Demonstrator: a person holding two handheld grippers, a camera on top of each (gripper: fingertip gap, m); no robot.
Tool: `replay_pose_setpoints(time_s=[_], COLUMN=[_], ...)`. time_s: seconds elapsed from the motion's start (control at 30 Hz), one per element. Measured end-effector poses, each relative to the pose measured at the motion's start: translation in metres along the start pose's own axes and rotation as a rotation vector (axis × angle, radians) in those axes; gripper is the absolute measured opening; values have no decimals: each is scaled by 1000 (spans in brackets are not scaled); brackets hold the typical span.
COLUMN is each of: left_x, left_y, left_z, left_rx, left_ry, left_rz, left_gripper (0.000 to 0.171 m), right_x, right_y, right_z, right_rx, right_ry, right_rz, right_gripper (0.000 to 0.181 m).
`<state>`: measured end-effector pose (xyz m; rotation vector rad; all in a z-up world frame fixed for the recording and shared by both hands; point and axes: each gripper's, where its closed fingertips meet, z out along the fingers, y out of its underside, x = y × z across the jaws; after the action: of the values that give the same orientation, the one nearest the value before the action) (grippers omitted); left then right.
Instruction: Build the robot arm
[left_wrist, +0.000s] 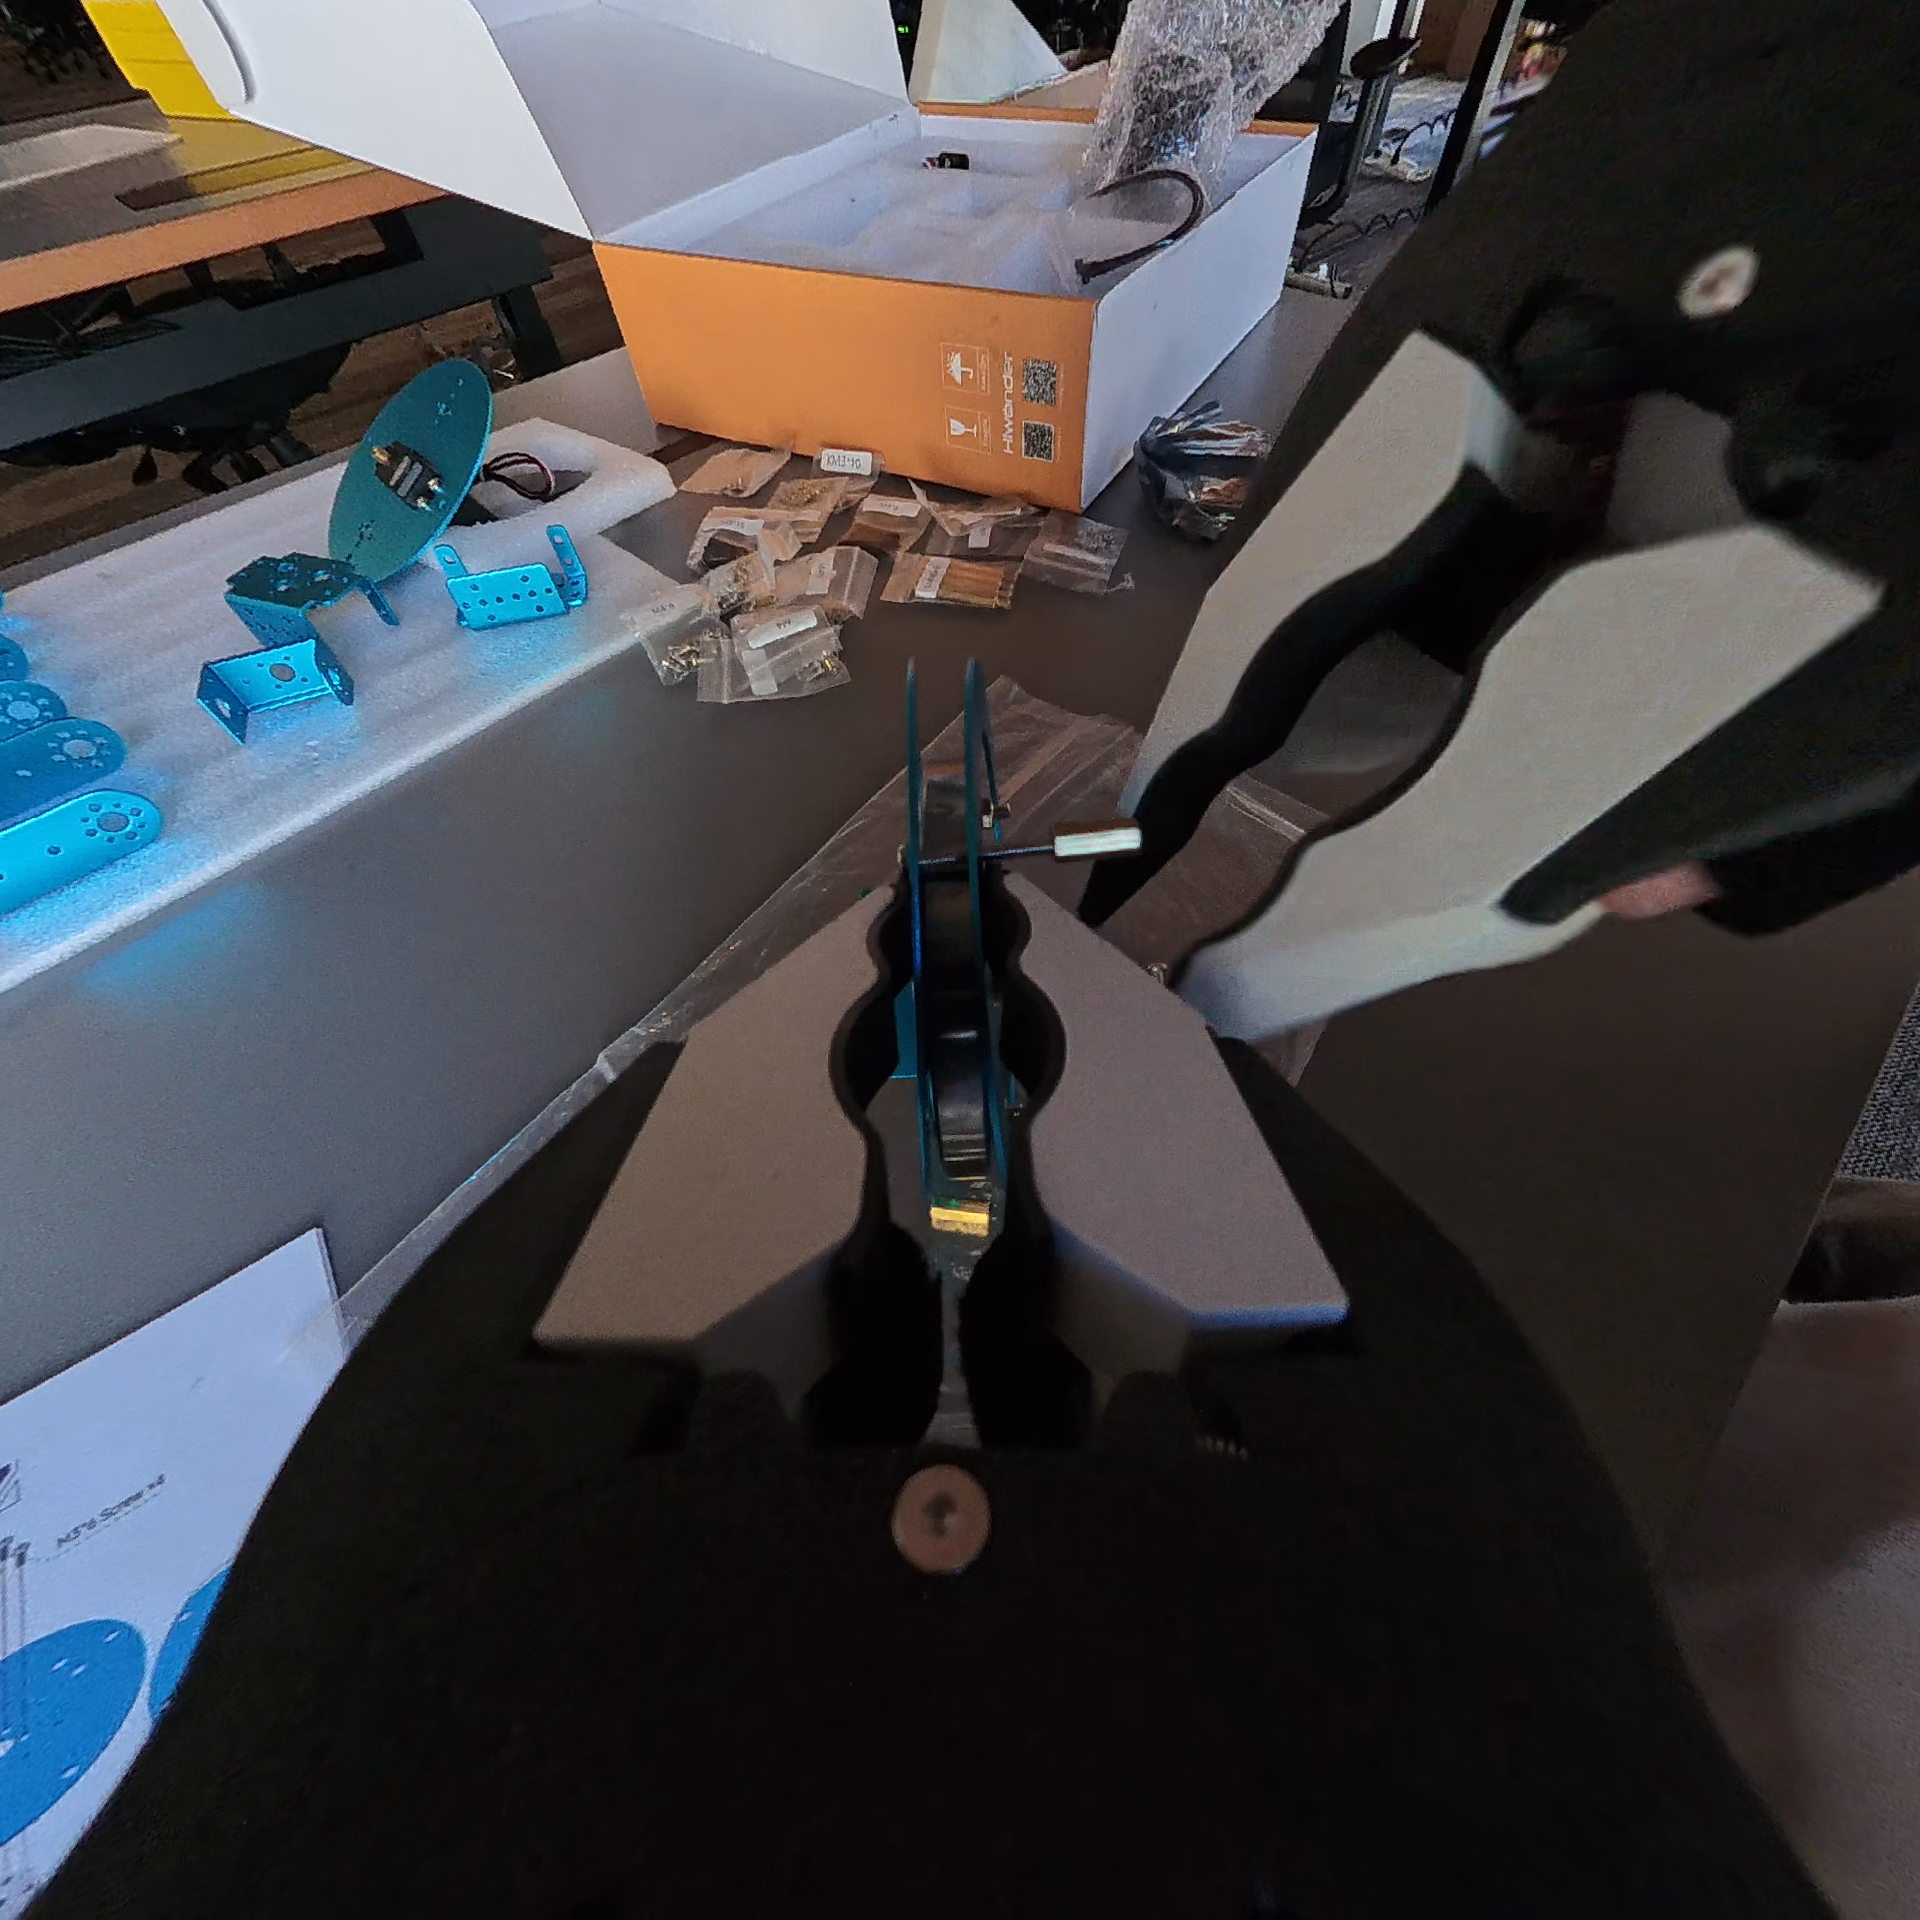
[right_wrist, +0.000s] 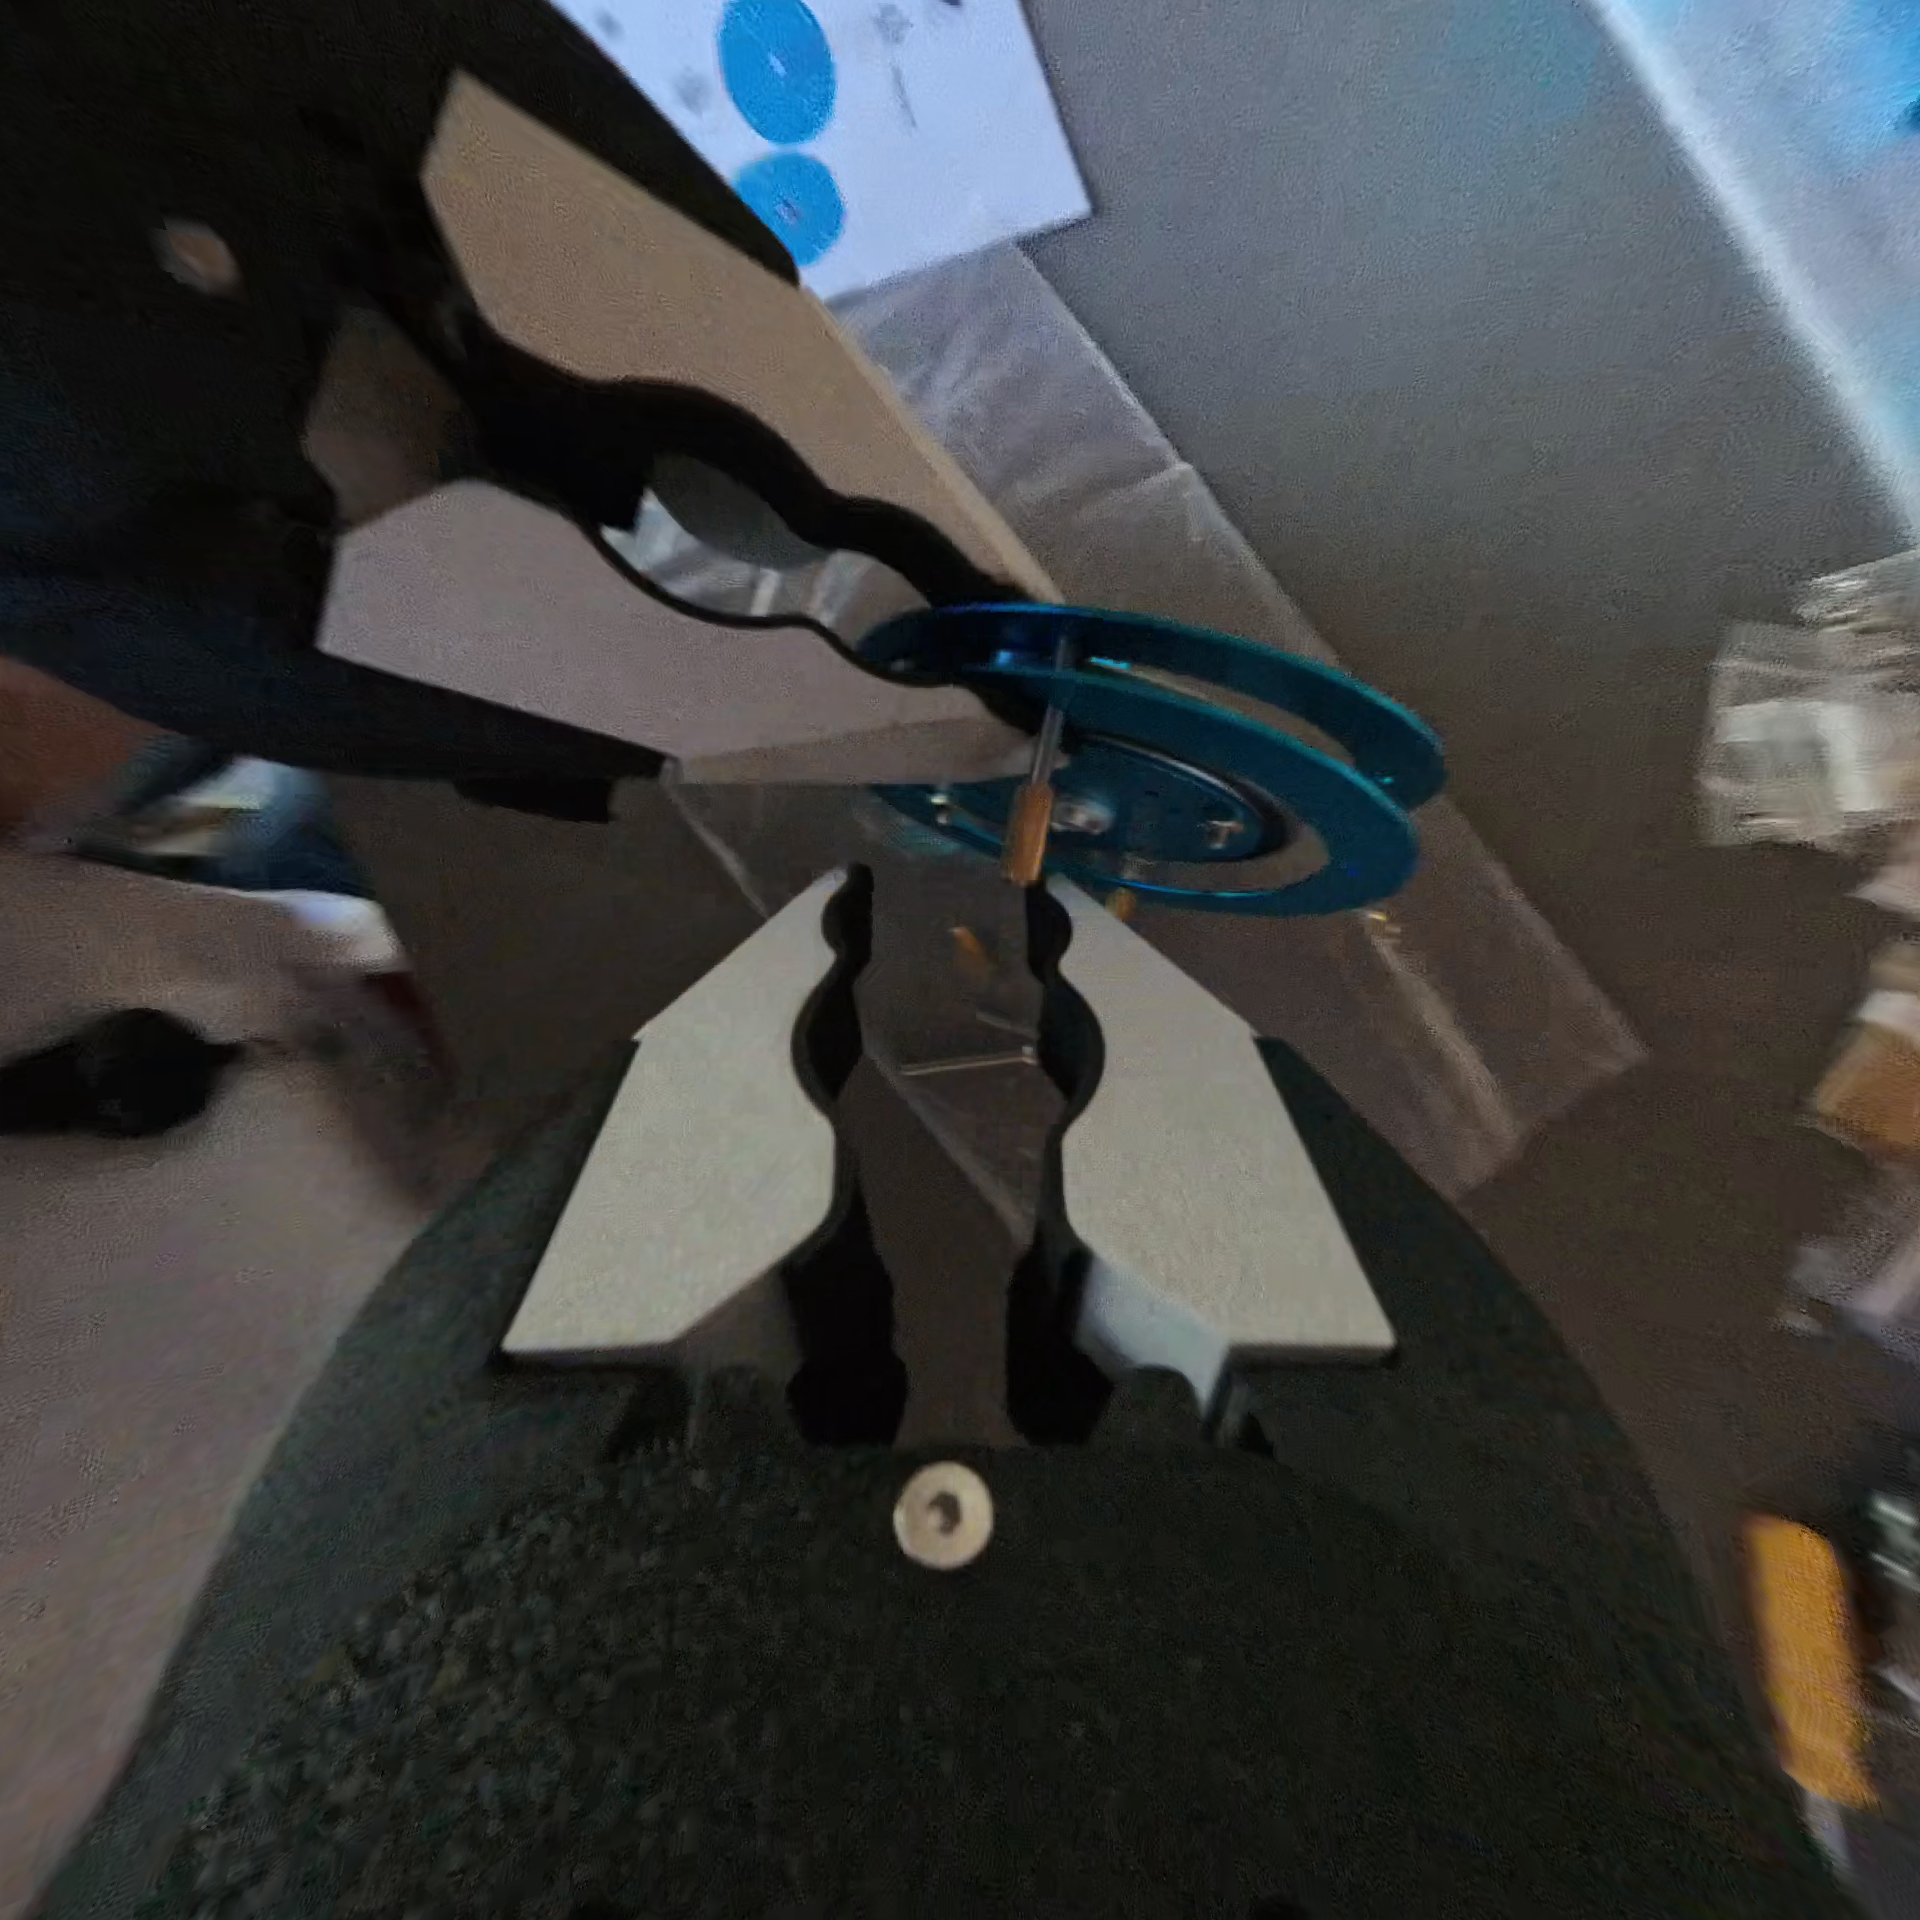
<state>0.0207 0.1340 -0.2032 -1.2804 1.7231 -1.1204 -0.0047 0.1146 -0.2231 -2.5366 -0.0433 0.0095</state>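
1. Left gripper: jaws clamped on the pair of round blue metal discs with a black block sandwiched between them. The discs stand edge-on in the left wrist view and are held off the surface.
2. A thin dark screw with a small brass hex standoff sticks out sideways from the discs, toward the right gripper.
3. Right gripper: jaws apart, nothing between them. One fingertip sits just beside the standoff's free end; contact cannot be told because of blur.
4. Under the discs: a clear flat plastic bag.
5. Beyond the discs: a scatter of small clear bags of screws, then an open orange and white cardboard box.
6. Left of the discs, well apart: a white foam slab carrying blue metal brackets and another blue disc leaning upright.
7. Near side, left of the discs: a white printed sheet with blue circles.
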Motion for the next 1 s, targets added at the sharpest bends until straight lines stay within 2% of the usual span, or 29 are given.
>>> replay_pose_setpoints(time_s=[0.07,0.13,0.17,0.27,0.3,0.33,0.4,0.5,0.57,0.63,0.7,0.83,1.0], left_x=[0,1,2,5,5,4,3,-2,-3,-2,-3,-2,-2], left_y=[1,1,1,0,0,0,0,0,0,0,0,1,1], left_z=[-1,-2,-2,0,1,1,1,0,1,1,0,0,-1], left_rx=[-3,5,11,18,15,13,12,5,5,7,8,-7,-12], left_ry=[2,1,6,14,7,2,21,12,12,16,23,14,2], left_rz=[-1,13,18,15,18,15,-6,-8,-13,-16,-24,-16,-19], left_gripper=[12,12,12,12,12,12,12,12,12,12,12,12,12], right_x=[17,17,10,-33,-35,-27,-16,-20,-12,1,11,17,13], right_y=[-1,2,4,-3,-6,-7,-2,-8,-8,-14,-14,-6,-16], right_z=[-2,0,5,7,4,5,5,-12,-21,-29,-31,-17,-9], right_rx=[-47,-73,-72,-1,12,33,51,101,136,232,323,277,260], right_ry=[223,241,152,-458,-593,-622,-548,-467,-282,-74,124,451,621], right_rz=[-152,-199,-148,290,414,471,417,307,161,23,-107,-325,-474], right_gripper=[2,0,0,0,0,0,0,0,8,26,32,37,28])
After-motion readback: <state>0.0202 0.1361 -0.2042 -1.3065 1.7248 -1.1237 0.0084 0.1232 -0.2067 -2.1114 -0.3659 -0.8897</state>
